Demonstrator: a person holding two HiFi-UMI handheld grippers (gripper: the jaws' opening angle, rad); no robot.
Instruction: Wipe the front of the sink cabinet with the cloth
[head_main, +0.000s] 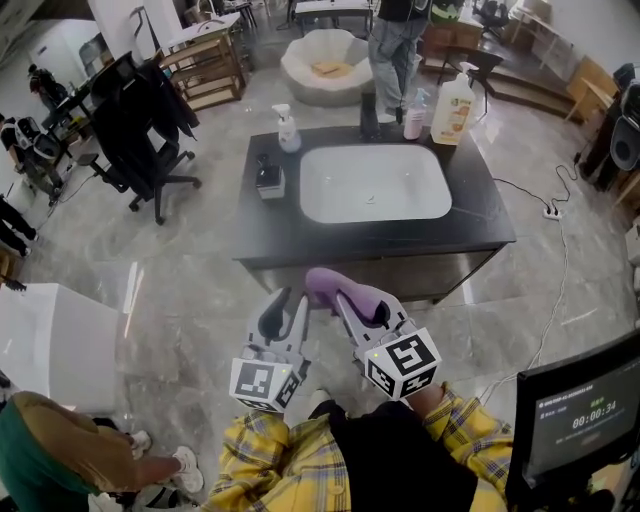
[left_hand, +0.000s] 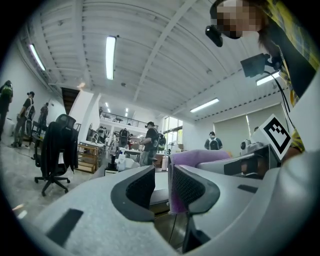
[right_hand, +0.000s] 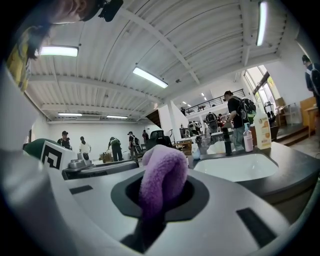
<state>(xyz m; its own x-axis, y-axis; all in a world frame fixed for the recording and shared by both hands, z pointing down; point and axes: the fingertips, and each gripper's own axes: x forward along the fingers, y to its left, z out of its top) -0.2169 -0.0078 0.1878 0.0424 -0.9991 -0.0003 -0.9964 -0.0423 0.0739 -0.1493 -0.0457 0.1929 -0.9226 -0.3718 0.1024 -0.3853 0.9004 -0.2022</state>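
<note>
Grey stone-look flooring is running all round a dark sink cabinet (head_main: 440, 275) in a busy open workshop.

Head view: the cabinet is standing square ahead with its front panel facing the person and a white basin (head_main: 375, 183) set in its top. The right gripper (head_main: 362, 300) is carrying the purple cloth (head_main: 328, 285) just short of the front panel, apparently not touching it. The left gripper (head_main: 288, 312) is hanging just beside it.

Left gripper view: the left gripper (left_hand: 162, 185) is showing its jaws a narrow gap apart with nothing pinched between them. The cloth (left_hand: 200, 157) is bulging just past the right-hand jaw.

Right gripper view: the right gripper (right_hand: 161, 200) is clamping the cloth (right_hand: 164, 172) firmly, a thick fold standing proud of the jaw tips. The basin (right_hand: 235, 167) is lying level with the camera, so the cloth is probably riding at countertop height.

Judgement: the wipe looks not yet begun. To do it well, the cloth is needing to drop below the counter edge, then meet the panel with the padded fold leading so no bare jaw is scraping the finish. Steady overlapping passes across the panel should cover it. The free gripper is best staying clear of the sweep.
</note>
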